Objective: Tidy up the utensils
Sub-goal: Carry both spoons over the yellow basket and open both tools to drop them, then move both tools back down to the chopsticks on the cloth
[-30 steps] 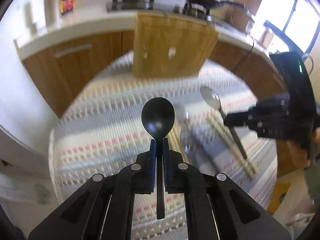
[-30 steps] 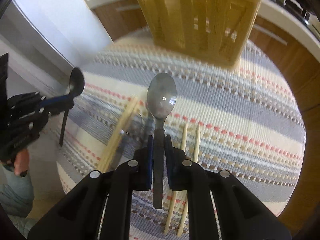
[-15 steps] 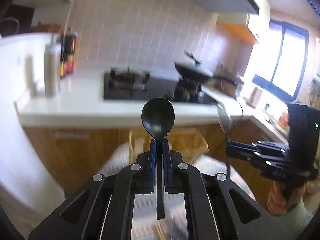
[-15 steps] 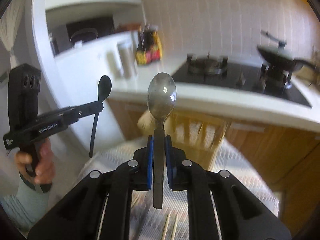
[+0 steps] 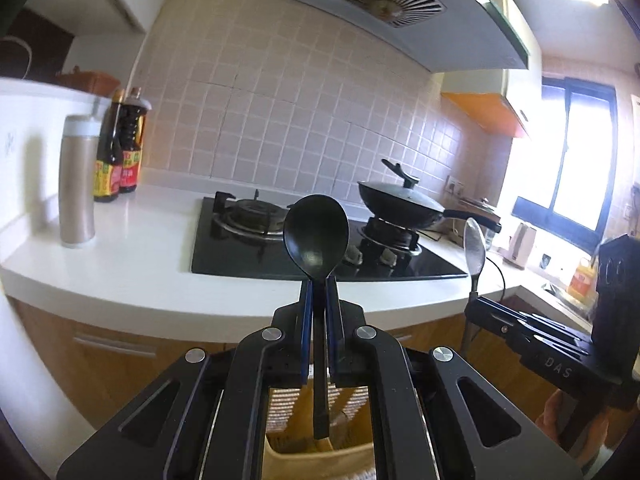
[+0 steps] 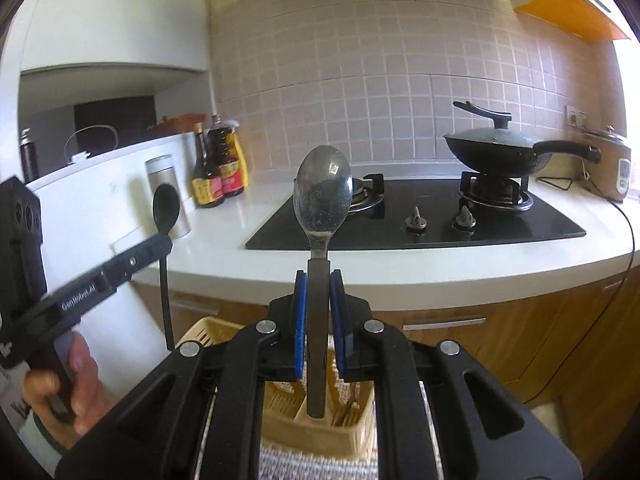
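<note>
My left gripper (image 5: 319,300) is shut on a black plastic spoon (image 5: 316,236), held upright with the bowl up and its handle end over the wicker utensil basket (image 5: 316,456). My right gripper (image 6: 319,304) is shut on a metal spoon (image 6: 322,200), also upright, handle end hanging over the basket's compartments (image 6: 320,428). The left gripper and black spoon (image 6: 166,206) show at the left of the right wrist view. The right gripper and metal spoon (image 5: 474,248) show at the right of the left wrist view.
Behind the basket runs a white counter (image 6: 400,264) with a black gas hob (image 6: 420,220), a lidded wok (image 6: 496,152), sauce bottles (image 6: 220,168) and a steel flask (image 5: 78,176). Wooden cabinet fronts (image 6: 500,332) are below. The striped tablecloth (image 6: 316,466) lies under the basket.
Both grippers have lifted off the striped table with their spoons and tilted upright. They now stand just above the basket, which was further away a second ago.
</note>
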A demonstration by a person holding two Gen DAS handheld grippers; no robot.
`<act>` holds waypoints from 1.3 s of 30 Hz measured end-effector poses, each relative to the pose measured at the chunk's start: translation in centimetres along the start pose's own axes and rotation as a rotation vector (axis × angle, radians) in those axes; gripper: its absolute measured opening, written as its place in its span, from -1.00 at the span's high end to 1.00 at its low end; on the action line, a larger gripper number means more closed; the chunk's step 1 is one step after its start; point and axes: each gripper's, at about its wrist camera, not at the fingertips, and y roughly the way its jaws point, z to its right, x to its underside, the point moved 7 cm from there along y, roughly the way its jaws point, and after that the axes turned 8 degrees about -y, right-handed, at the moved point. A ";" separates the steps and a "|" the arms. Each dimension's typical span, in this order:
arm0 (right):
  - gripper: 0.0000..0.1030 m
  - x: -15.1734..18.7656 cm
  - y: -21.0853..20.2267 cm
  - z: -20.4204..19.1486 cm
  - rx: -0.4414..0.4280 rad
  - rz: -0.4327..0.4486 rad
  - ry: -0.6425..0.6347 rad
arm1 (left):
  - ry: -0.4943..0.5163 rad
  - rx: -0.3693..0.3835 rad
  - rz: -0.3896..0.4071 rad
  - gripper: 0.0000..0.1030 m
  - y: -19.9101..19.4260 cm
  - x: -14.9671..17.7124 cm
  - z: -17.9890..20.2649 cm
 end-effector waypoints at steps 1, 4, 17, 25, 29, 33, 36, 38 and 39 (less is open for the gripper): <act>0.82 0.1 0.5 0.2 0.011 0.009 0.003 | -0.008 0.002 0.000 0.92 0.4 0.1 -0.4; 0.82 0.9 1.4 0.2 0.054 0.024 -0.009 | -0.017 -0.009 0.003 0.92 1.5 0.8 -1.3; 0.81 4.4 3.8 0.3 0.071 -0.019 -0.002 | -0.052 -0.009 -0.023 0.89 3.2 3.2 -3.7; 0.79 5.8 2.6 0.7 -0.005 -0.077 0.059 | -0.048 -0.008 -0.042 0.43 1.9 3.6 -3.7; 0.78 6.5 1.2 0.9 -0.034 -0.102 0.089 | -0.072 0.001 -0.049 0.36 0.2 3.6 -4.1; 0.61 7.0 -0.7 1.0 -0.052 -0.115 0.113 | -0.092 0.010 -0.054 0.27 -2.0 3.6 -4.0; 0.59 7.1 -2.4 1.1 -0.049 -0.114 0.123 | -0.094 0.023 -0.068 0.24 -3.8 3.5 -3.5; 0.56 7.2 -3.5 1.0 -0.045 -0.112 0.118 | -0.085 0.032 -0.075 0.17 -5.3 3.5 -2.9; 0.51 7.2 -3.9 0.9 -0.045 -0.113 0.115 | -0.080 0.031 -0.077 0.12 -5.9 3.4 -2.7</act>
